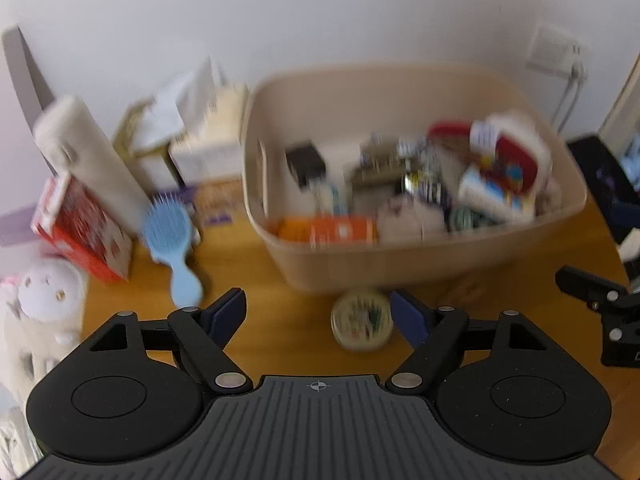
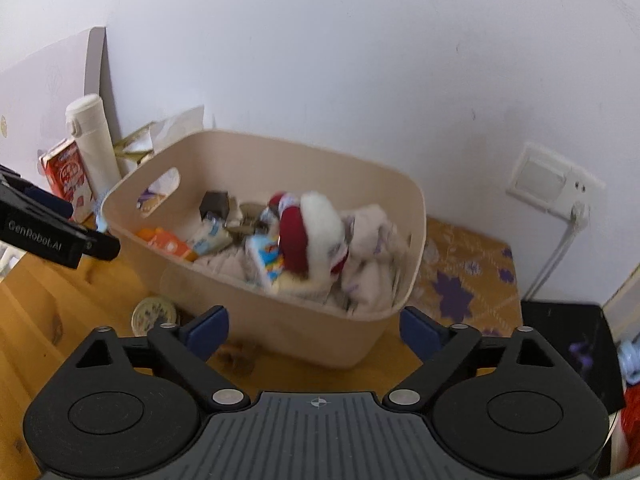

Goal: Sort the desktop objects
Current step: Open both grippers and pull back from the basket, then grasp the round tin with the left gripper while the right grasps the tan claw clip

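Left gripper [image 1: 318,312]: your jaws stand wide apart with nothing between them; only bare bench [image 1: 280,300] shows in the gap.
Right gripper [image 2: 314,330]: your jaws are spread wide too and hold nothing; the near wall of the bin [image 2: 280,320] fills the gap, untouched as far as can be seen.
Bin: beige tub standing on the bench against the wall, already heaped with sorted things.
Round tin [image 1: 362,322]: lies flat on the bench just in front of the bin, close beside your left gripper's right-hand fingertip [image 1: 408,318].
Key relation: the tin sits ahead and slightly right of your left gripper's centre line; from your right gripper it lies off to the left [image 2: 154,314]. Your left hand looks the nearer. Being round, it offers no long axis.
Blue hairbrush [image 1: 170,236]: on the bench ahead-left of your left gripper, handle toward you, head away, near a red carton [image 1: 80,228].
Hard to make out: the left wrist view is smeared, so the bin's contents and the tin's lid print cannot be read. The hairbrush is hidden from the right wrist view.
Cut off: a plush toy [image 1: 44,292] at the left edge.
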Demonstrator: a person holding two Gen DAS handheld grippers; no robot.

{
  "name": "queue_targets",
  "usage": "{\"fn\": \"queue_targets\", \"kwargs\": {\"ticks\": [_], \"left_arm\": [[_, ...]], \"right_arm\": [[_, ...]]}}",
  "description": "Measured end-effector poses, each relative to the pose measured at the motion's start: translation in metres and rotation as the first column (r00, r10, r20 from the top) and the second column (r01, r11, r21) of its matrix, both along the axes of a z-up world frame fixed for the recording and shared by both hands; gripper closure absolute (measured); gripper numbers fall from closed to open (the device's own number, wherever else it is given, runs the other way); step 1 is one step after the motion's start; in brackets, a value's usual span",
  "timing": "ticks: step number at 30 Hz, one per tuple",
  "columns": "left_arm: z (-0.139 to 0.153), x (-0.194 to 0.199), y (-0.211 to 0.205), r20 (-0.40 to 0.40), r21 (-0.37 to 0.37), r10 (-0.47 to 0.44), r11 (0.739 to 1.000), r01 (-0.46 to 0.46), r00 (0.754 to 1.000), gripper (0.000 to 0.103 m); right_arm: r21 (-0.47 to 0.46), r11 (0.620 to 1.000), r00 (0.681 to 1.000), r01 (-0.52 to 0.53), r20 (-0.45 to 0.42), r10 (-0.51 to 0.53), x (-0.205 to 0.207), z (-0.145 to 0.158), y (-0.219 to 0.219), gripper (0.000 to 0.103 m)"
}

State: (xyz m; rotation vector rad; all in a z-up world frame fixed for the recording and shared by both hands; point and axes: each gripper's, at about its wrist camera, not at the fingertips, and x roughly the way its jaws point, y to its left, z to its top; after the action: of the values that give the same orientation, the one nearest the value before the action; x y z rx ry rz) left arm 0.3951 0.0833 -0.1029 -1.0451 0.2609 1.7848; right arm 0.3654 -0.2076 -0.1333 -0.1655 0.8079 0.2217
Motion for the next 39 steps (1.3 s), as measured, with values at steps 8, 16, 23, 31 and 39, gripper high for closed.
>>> {"fn": "queue_targets", "kwargs": {"ticks": [8, 16, 23, 31, 39], "left_arm": [[-0.030, 0.013, 0.006, 0.048, -0.048, -0.032, 0.998, 0.034, 0.998, 0.022], [-0.047, 0.014, 0.025, 0.083, -0.061, -0.049, 0.997, 0.055, 0.995, 0.021], [-0.064, 0.012, 0.044, 0.121, -0.078, -0.025, 0.996, 0.035, 0.992, 0.021], [-0.080, 0.012, 0.058, 0.147, -0.113, 0.001, 0.993, 0.016, 0.989, 0.022], [-0.078, 0.015, 0.063, 0.117, -0.107, -0.014, 0.994, 0.026, 0.993, 0.044]], "right_arm": [[0.005, 1.000, 0.997, -0.001, -0.077, 0.001, 0.000, -0.028, 0.008, 0.000], [0.013, 1.000, 0.986, -0.027, -0.165, 0.029, 0.011, -0.060, 0.017, 0.000], [0.053, 0.998, 0.982, -0.041, -0.184, 0.050, 0.023, -0.089, 0.028, 0.000], [0.061, 0.994, 0.984, -0.088, -0.152, 0.096, 0.033, -0.103, 0.042, 0.010], [0.067, 0.994, 0.984, -0.088, -0.146, 0.097, 0.035, -0.111, 0.049, 0.043]]}}
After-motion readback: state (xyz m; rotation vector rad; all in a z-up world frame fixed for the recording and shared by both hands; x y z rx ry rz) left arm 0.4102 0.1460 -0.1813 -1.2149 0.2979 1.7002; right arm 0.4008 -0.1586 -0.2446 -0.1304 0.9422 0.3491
